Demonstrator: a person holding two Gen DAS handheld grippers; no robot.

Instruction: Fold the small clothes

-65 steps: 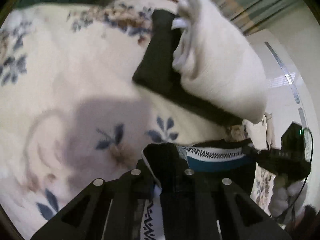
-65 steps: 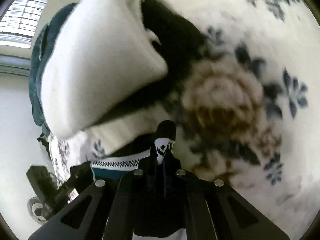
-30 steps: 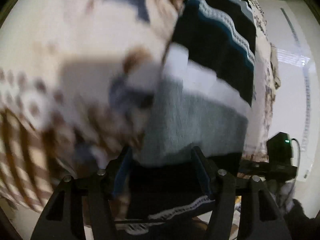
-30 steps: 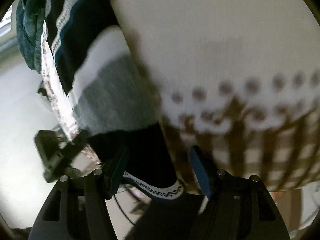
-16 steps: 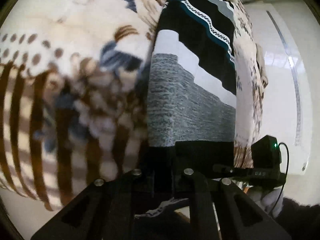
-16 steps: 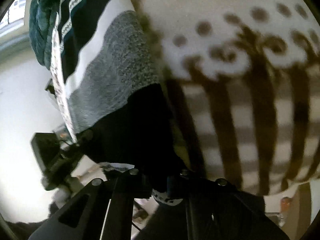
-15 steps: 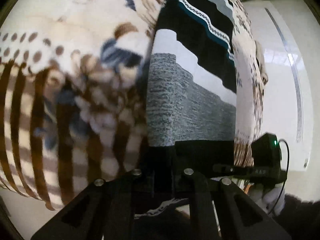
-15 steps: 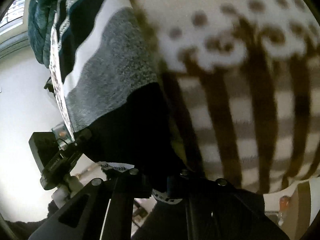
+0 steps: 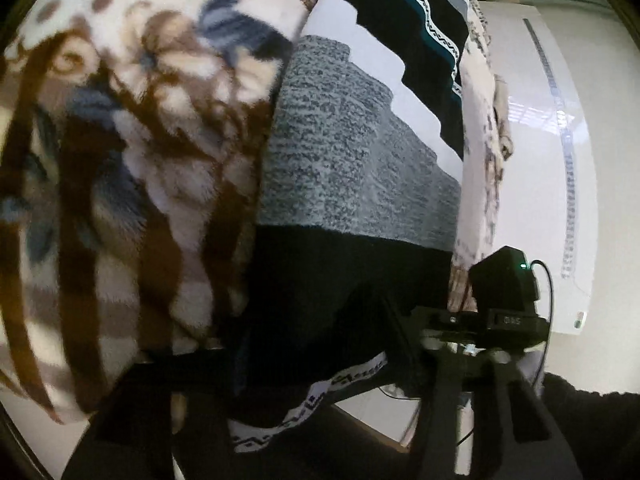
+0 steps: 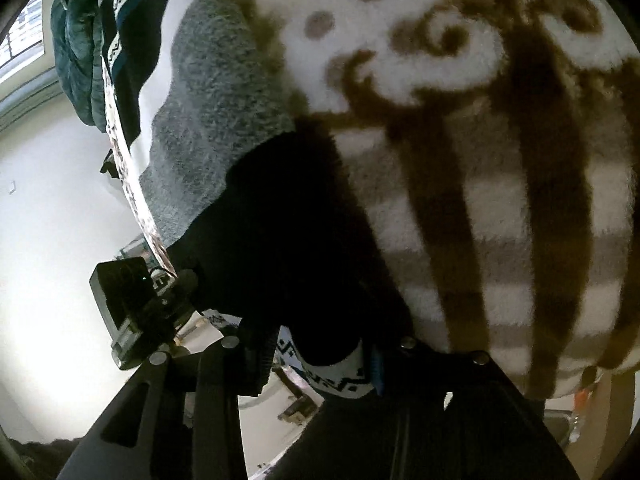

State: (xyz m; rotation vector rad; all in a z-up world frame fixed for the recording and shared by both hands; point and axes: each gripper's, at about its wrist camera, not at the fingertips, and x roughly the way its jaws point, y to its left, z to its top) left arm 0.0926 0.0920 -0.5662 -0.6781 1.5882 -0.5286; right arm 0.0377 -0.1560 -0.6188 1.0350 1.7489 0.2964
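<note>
A knitted sweater (image 9: 360, 152) with black, white, grey and teal bands lies stretched along the bed's edge; the right wrist view shows it too (image 10: 208, 120). Its black hem with a white patterned trim (image 9: 320, 396) hangs toward me. My left gripper (image 9: 320, 344) is shut on that hem, its dark fingers mostly hidden by the cloth. The jaws of my right gripper (image 10: 320, 360) are opening. The patterned trim (image 10: 336, 376) still sits between its fingers, and the pads have come off it.
A fleece blanket (image 9: 120, 160) with brown stripes and blue flowers covers the bed (image 10: 500, 200). Dark green bedding (image 10: 76, 40) lies at the far end. Past the bed's edge are a pale floor and wall (image 9: 540, 160).
Both grippers closed on the black hem a second ago. The right gripper's jaws have since parted again. Both views have slid a little along the bed's edge.
</note>
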